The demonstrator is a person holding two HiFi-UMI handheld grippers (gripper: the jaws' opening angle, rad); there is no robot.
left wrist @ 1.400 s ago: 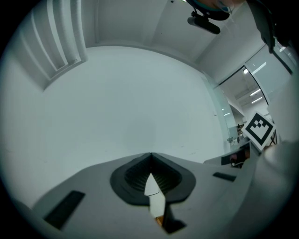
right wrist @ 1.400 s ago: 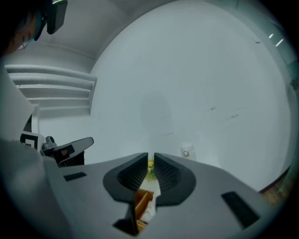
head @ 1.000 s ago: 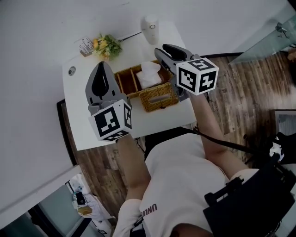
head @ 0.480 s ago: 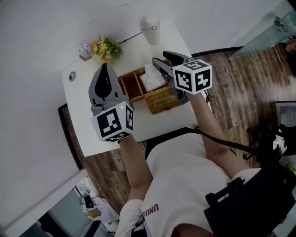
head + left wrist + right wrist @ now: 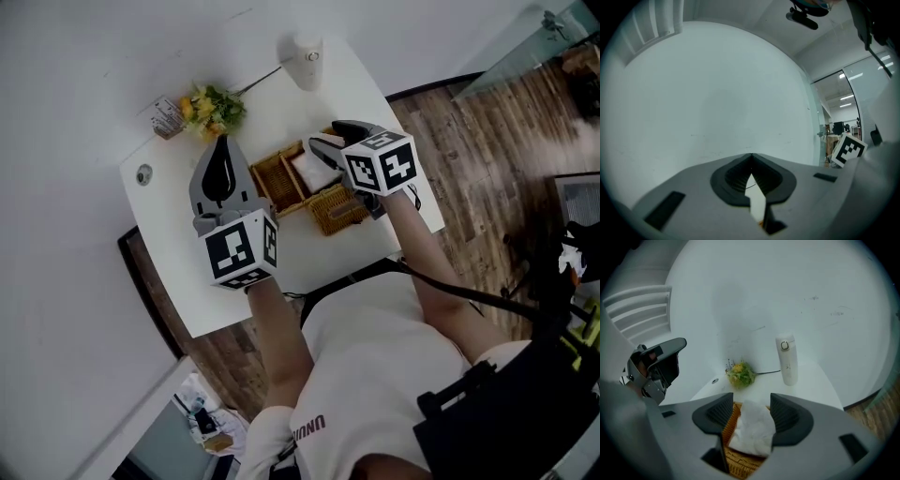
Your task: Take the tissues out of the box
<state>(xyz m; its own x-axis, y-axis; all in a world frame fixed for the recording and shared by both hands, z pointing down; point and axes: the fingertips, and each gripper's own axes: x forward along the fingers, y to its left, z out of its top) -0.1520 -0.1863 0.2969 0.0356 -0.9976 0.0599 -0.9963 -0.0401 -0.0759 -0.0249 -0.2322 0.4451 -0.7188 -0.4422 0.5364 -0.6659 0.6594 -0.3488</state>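
A woven tissue box [image 5: 339, 208] with a slot in its top lies on the white table [image 5: 187, 272], against a woven divided tray [image 5: 279, 178]. A crumpled white tissue [image 5: 312, 172] sits in the tray's right compartment. My right gripper [image 5: 331, 142] hovers just over it. In the right gripper view its jaws [image 5: 750, 405] are opening, with the tissue [image 5: 752, 430] loose between them, over the wicker. My left gripper [image 5: 222, 142] hangs above the table left of the tray, shut and empty. In the left gripper view it [image 5: 751, 161] points at a bare wall.
A small bunch of yellow flowers [image 5: 214, 110] and a white bottle [image 5: 305, 58] stand at the table's far edge. A round cable hole [image 5: 143, 173] is at the left corner. Wooden floor [image 5: 478, 159] lies to the right, and the person's body fills the near side.
The right gripper's jaws have spread apart around the tissue, which now sits lower in the tray. The left gripper stays shut. The head view has shifted.
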